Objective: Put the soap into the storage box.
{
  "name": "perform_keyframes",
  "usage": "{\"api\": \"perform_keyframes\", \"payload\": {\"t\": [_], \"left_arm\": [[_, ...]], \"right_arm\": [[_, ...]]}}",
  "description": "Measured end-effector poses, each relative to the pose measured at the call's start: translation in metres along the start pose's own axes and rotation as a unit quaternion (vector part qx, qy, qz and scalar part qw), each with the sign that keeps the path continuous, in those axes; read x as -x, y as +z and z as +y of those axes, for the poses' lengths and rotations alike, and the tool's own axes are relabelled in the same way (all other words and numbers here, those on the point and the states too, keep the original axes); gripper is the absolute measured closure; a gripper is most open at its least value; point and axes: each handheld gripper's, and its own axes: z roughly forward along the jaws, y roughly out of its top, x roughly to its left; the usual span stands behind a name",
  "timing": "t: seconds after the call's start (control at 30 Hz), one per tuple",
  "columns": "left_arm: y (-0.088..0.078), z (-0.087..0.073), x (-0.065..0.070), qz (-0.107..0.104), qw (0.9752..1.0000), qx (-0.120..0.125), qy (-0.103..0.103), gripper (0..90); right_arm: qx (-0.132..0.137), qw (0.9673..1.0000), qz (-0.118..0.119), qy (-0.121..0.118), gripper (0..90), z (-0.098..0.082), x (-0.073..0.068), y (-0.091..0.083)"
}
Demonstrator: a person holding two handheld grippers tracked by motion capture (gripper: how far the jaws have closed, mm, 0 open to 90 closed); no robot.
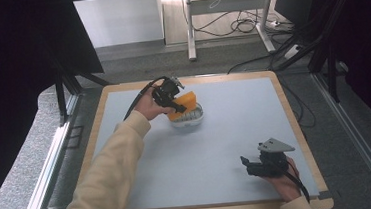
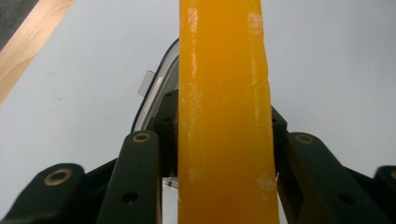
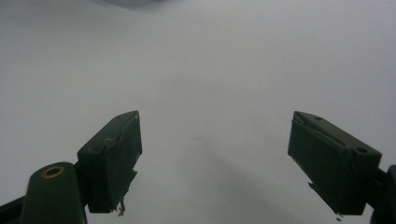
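Two grippers | left gripper [image 1: 177,103] clamps orange block [image 1: 184,104] edgewise, over white bowl [image 1: 188,118], likely for dropping in | right gripper [image 1: 249,163] idle, jaws spread, holding nothing, near table [image 1: 226,131] edge

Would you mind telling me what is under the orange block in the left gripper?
A white container sits directly beneath the orange block, which the left gripper clamps. The block hides the container's inside, so its contents cannot be seen.
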Motion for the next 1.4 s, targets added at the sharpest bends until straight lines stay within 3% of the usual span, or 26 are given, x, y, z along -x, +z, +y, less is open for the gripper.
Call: {"api": "perform_keyframes", "payload": {"t": [0.33, 0.77, 1.13, 1.4], "left_arm": [[0.008, 0.001, -0.006, -0.015, 0.9999, 0.000, 0.005, 61.6], [0.022, 0.010, -0.011, -0.031, 0.9990, -0.010, 0.030, 61.6], [0.036, 0.003, -0.021, -0.041, 0.9981, -0.023, 0.039, 61.5], [0.045, 0.002, -0.021, -0.055, 0.9968, -0.027, 0.051, 61.5]], "right_arm": [[-0.001, 1.0000, -0.002, 0.003, 17.9, -0.001, 0.001, 0.000], [0.000, 1.0000, -0.004, 0.003, 17.9, -0.001, 0.002, 0.000], [0.001, 1.0000, -0.005, 0.005, 17.9, -0.001, 0.002, 0.000], [-0.002, 1.0000, -0.006, 0.004, 17.8, -0.002, 0.002, 0.000]]}}
